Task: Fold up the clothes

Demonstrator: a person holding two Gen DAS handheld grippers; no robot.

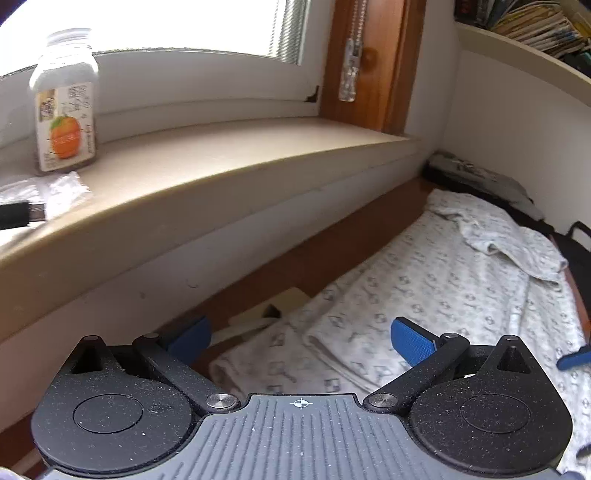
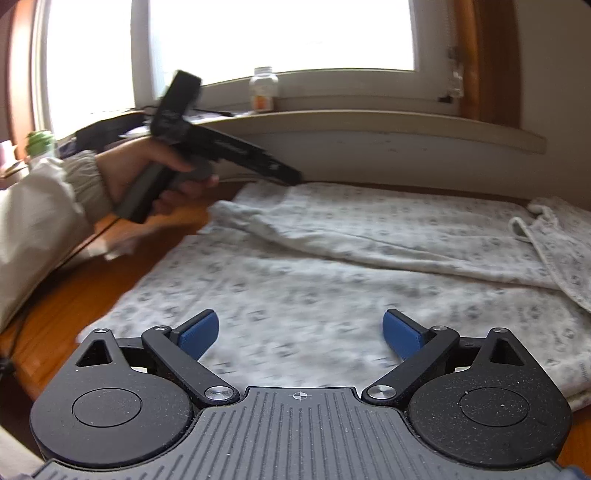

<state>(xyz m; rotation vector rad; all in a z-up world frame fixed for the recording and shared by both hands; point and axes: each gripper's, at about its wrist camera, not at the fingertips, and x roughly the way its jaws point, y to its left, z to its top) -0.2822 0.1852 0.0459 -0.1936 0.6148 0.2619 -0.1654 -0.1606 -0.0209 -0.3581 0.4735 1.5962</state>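
A white garment with a grey print [image 1: 424, 280] lies spread on a wooden table [image 2: 62, 295]. In the right wrist view the garment [image 2: 314, 280] has a sleeve laid across it and its neckline at the right. My left gripper [image 1: 299, 339] hovers open over the garment's near corner, with nothing between its blue pads. In the right wrist view a hand in a pale sleeve holds the left gripper [image 2: 291, 177] above the garment's far left edge. My right gripper [image 2: 300, 334] is open low over the cloth and holds nothing. One of its blue fingertips [image 1: 574, 360] shows at the right edge.
A deep windowsill [image 1: 229, 155] runs behind the table, carrying a clear bottle with an orange label [image 1: 64, 103] and a black plug [image 1: 18, 216]. Dark items [image 1: 480, 177] fill the far corner. A beige object [image 1: 269, 314] lies beside the garment. A bookshelf [image 1: 535, 26] hangs above.
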